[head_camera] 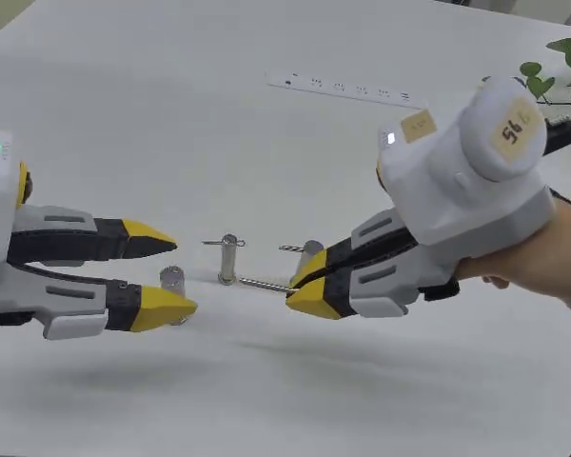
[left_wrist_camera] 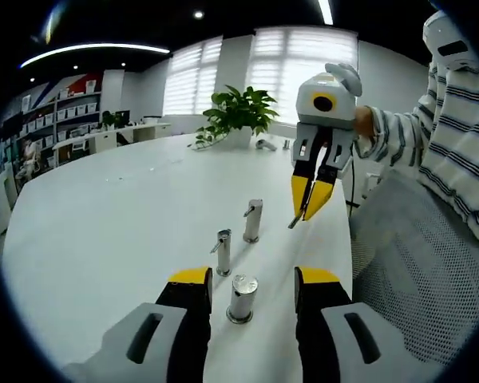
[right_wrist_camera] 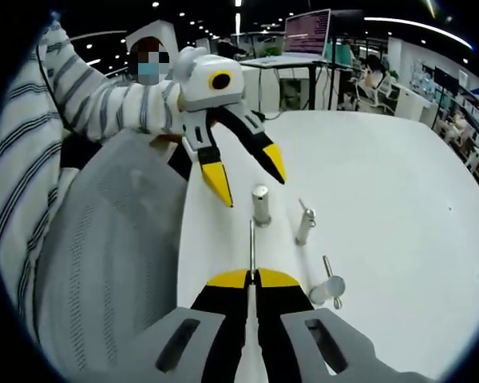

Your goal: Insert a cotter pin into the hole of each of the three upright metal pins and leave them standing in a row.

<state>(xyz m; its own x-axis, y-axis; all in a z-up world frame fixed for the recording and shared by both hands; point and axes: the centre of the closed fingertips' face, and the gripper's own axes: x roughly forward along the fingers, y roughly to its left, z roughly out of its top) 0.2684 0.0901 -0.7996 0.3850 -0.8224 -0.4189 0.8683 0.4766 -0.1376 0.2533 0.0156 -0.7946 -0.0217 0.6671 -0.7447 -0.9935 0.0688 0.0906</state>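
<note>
The right gripper (head_camera: 300, 288), wearing a tan sticker (head_camera: 516, 129) whose two digits are too skewed to read, is pinching a cotter pin (head_camera: 264, 283). The left gripper (head_camera: 183, 274) is gaping, the bare metal pin (head_camera: 172, 280) standing between its tips. A power strip (head_camera: 347, 88) is lying beyond.

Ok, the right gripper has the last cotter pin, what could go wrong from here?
The bare pin stands loose between the jaws of the open left gripper; pushing the cotter pin in may tip it. The right gripper must also pass close by the middle pin and could knock it over.
</note>
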